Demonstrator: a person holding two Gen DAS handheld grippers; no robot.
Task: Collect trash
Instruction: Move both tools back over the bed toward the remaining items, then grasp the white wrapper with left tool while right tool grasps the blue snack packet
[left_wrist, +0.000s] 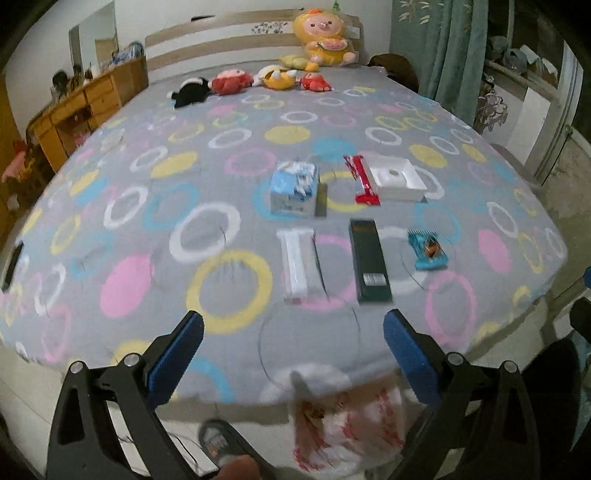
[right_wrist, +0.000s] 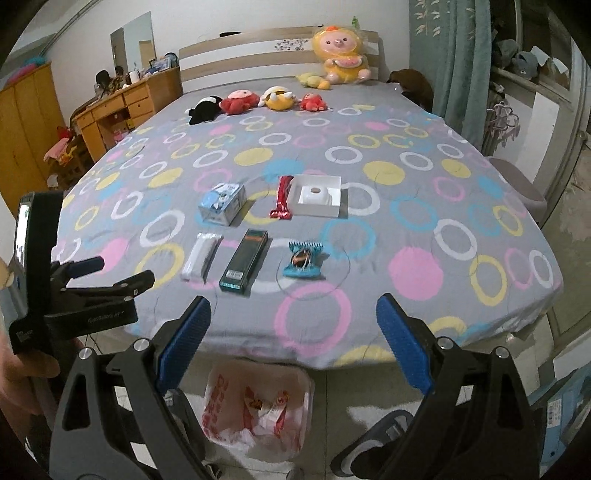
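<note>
Both grippers, left & right, jaws spread wide w/ nothing in them, over bed edge; trash bag on floor below, dark green box & blue wrapper nearest.

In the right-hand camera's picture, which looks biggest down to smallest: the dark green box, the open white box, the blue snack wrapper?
1. Open white box and dark green box: too close to rank, and the green one lies nearer.
2. Blue snack wrapper: clearly smallest.
</note>
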